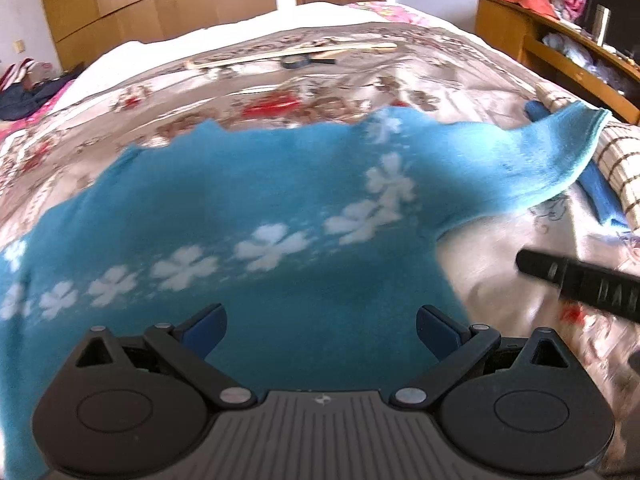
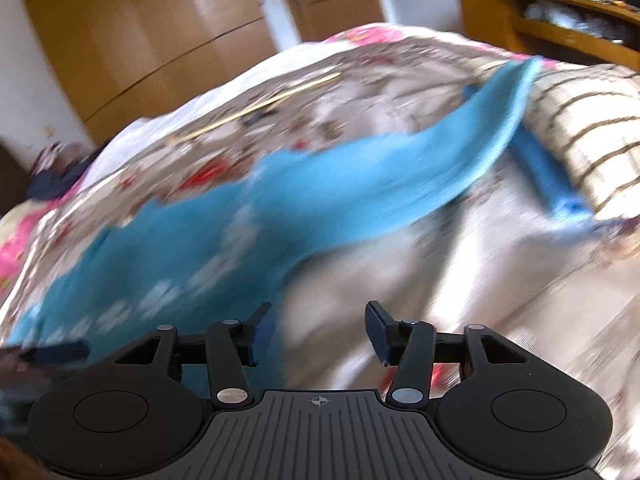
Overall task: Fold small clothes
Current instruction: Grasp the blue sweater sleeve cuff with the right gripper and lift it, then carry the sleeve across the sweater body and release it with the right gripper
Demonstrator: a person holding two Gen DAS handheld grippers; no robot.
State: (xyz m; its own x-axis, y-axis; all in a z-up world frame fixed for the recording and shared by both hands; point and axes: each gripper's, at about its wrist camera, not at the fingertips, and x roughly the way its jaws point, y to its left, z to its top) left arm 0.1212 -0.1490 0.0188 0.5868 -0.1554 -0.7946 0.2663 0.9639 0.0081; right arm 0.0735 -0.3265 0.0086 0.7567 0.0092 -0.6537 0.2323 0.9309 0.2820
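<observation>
A small teal sweater (image 1: 248, 200) with a curved row of white clover shapes lies spread on the floral bedspread (image 1: 280, 80). One sleeve (image 1: 532, 164) stretches to the right over a checked cloth. My left gripper (image 1: 320, 334) is open and empty, low over the sweater's body near its hem. My right gripper (image 2: 318, 330) is open and empty, over the sweater's right side edge below the sleeve (image 2: 452, 148). The right wrist view is motion-blurred. The sweater (image 2: 208, 232) fills its left half. A black part of the right gripper (image 1: 580, 280) shows at the left wrist view's right edge.
A cream checked cloth (image 1: 616, 164) and a darker blue folded item (image 1: 600, 196) lie at the bed's right. Long wooden sticks (image 1: 288, 54) and a dark tool lie at the far end. A wooden shelf unit (image 1: 560, 40) stands right, wardrobes (image 1: 152, 0) behind.
</observation>
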